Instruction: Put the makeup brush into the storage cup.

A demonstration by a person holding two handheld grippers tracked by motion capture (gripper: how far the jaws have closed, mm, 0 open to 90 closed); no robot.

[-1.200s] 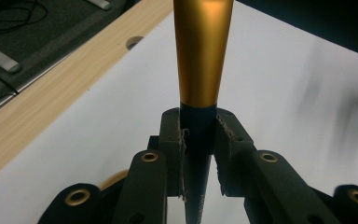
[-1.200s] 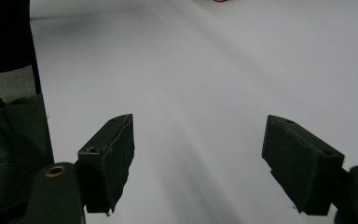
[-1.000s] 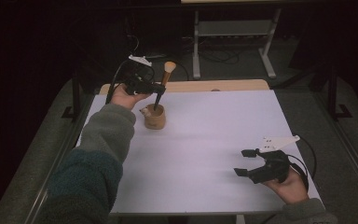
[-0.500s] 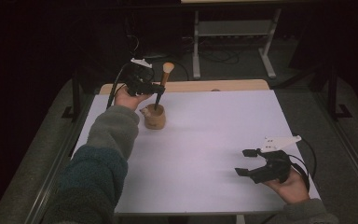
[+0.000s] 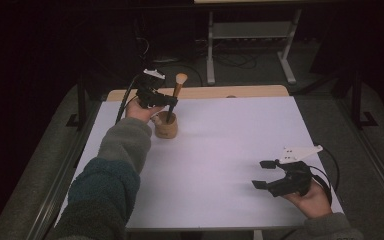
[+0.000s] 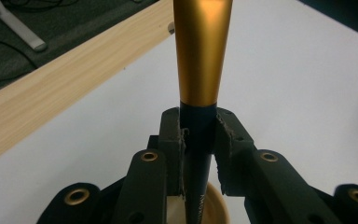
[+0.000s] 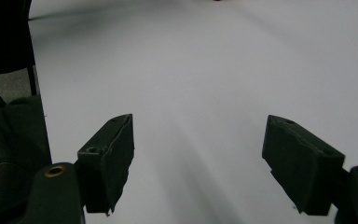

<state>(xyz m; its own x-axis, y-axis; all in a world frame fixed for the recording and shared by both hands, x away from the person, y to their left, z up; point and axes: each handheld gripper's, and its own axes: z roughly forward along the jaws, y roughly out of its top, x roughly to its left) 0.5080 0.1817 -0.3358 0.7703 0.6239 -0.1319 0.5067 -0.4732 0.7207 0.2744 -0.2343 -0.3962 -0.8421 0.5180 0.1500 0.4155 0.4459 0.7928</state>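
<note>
High view: your left gripper (image 5: 169, 101) sits at the far left of the white tabletop (image 5: 230, 150), jaws clamped on the dark handle of the brush (image 5: 174, 98). Brush stands tilted, bristle end up top, bottom end down in the wooden cup (image 5: 165, 127), which is on the tabletop right under your left hand (image 5: 139, 111). Right gripper (image 5: 263, 174) is well apart from all that, near-right corner, jaws wide apart w/ nothing btwn them, held in your right hand (image 5: 310, 199).

Left gripper view: jaws pinch the black part of the brush (image 6: 200, 135) just below the gold ferrule, pads (image 6: 171, 133) touching it on both sides. Rim of the cup (image 6: 214, 207) peeks out below, brush handle going into it. Wood strip (image 6: 51, 88) runs along the tabletop's far edge.

Right gripper view: right gripper (image 7: 198, 163) jaws spread wide, empty, just bare white tabletop (image 7: 191, 70) ahead of them. Can't tell if they touch the surface or hang above it.
</note>
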